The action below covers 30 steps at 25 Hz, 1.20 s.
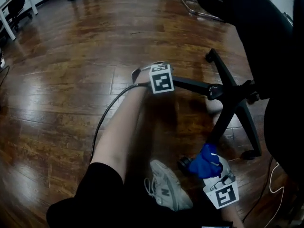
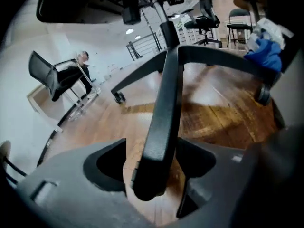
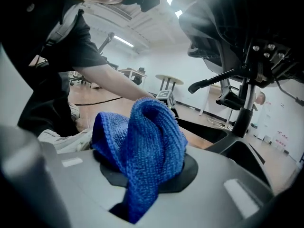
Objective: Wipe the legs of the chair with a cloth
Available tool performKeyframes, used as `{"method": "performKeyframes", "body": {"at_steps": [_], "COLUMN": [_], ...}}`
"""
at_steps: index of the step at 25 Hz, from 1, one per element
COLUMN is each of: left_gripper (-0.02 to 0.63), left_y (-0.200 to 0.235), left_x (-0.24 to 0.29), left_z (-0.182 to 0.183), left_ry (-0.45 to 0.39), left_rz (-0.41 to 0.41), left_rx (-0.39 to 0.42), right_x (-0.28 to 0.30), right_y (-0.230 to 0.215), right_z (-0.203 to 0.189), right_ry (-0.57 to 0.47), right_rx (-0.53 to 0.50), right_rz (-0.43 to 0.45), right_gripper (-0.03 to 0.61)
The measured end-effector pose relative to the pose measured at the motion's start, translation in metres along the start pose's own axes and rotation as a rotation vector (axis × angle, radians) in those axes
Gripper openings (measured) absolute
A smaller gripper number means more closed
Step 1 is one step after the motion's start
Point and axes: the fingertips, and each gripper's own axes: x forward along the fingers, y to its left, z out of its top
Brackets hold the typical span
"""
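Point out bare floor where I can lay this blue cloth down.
Wood floor lies bare left of the cable, up to the white table legs. Crowded at right: chair base, shoe, cloth.

Through my head view the room looked dim, with pale glare streaking the wooden floor [image 1: 71, 56] at the upper left. The chair [image 1: 266, 42] at the right was a near-black mass without detail. My left gripper view was soft and smeared, its corners black and its lines bowed, and the ceiling lamps [image 2: 129, 31] glowed white. In my right gripper view the blue cloth [image 3: 142, 141] was sharp, while the room behind was hazy under bright strip lights [image 3: 122, 41].
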Motion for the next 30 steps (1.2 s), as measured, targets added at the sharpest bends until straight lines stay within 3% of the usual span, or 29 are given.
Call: {"method": "performKeyframes", "body": {"at_steps": [2,3,4,11,19,24,27,30], "left_gripper": [0.223,0.112,0.101,0.083,0.078,0.080,0.079,0.078], "left_y": [-0.006,-0.006,-0.009,-0.084,-0.154,-0.181,-0.192,-0.204], "left_x": [0.015,0.016,0.013,-0.016,-0.051,-0.063,-0.069,-0.072], "left_z": [-0.012,-0.016,-0.019,-0.018,-0.015,-0.014,-0.014,-0.019], "left_ry": [0.087,0.109,0.117,0.119,0.090,0.088,0.092,0.116], "left_rz": [0.010,0.040,0.050,0.006,0.060,0.071,0.082,0.037], "left_rx": [0.068,0.094,0.108,0.046,-0.088,-0.176,-0.182,-0.158], "right_x": [0.003,0.004,0.003,-0.031,-0.068,-0.083,-0.090,-0.093], "right_y": [0.002,0.002,0.001,0.017,0.036,0.046,0.053,0.071], "right_z": [-0.006,-0.009,-0.011,-0.035,-0.063,-0.069,-0.074,-0.085], "right_ry": [0.049,0.064,0.069,0.113,0.196,0.194,0.300,0.449], "right_rx": [-0.058,-0.073,-0.069,0.045,-0.040,0.042,0.051,-0.046], "right_rz": [0.011,0.014,0.016,0.116,0.169,0.256,0.363,0.469], "right_gripper": [0.083,0.083,0.084,0.083,0.083,0.081,0.080,0.080]}}
